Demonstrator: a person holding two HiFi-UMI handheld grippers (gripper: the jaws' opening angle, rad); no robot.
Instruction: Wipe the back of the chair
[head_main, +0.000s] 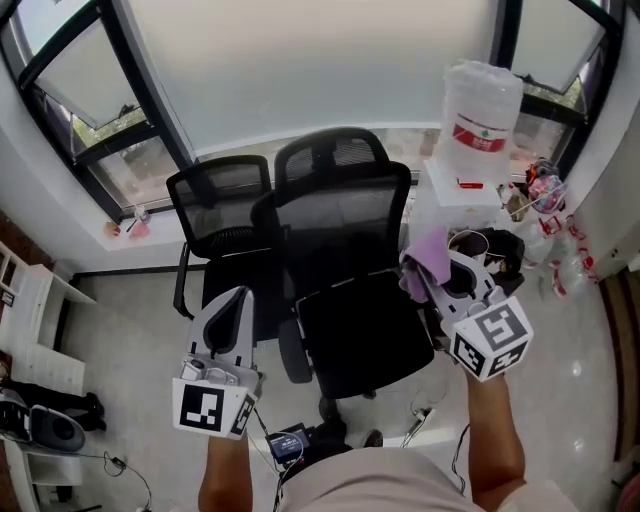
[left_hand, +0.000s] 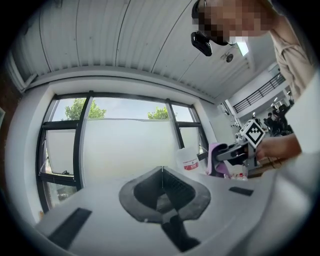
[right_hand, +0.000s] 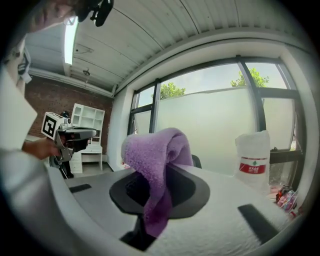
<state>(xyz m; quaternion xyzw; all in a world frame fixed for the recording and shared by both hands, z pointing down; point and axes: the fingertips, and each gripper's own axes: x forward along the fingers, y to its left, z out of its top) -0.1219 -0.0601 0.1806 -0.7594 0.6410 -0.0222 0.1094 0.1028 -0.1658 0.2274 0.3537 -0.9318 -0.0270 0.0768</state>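
Left gripper (head_main: 235, 298): held at near left on the bare left forearm (head_main: 226, 468), pointing away, jaws pressed together with nothing between them. Right gripper (head_main: 438, 284): held at right, slightly farther out, on the bare right forearm (head_main: 496, 440), jaws clamped on a purple cloth (head_main: 430, 258) draped over them.

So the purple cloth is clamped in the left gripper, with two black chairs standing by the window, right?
Not quite: the purple cloth is clamped in the right gripper, not the left, as the right gripper view shows. The left gripper is shut with nothing in it. The two black chairs do stand by the window.
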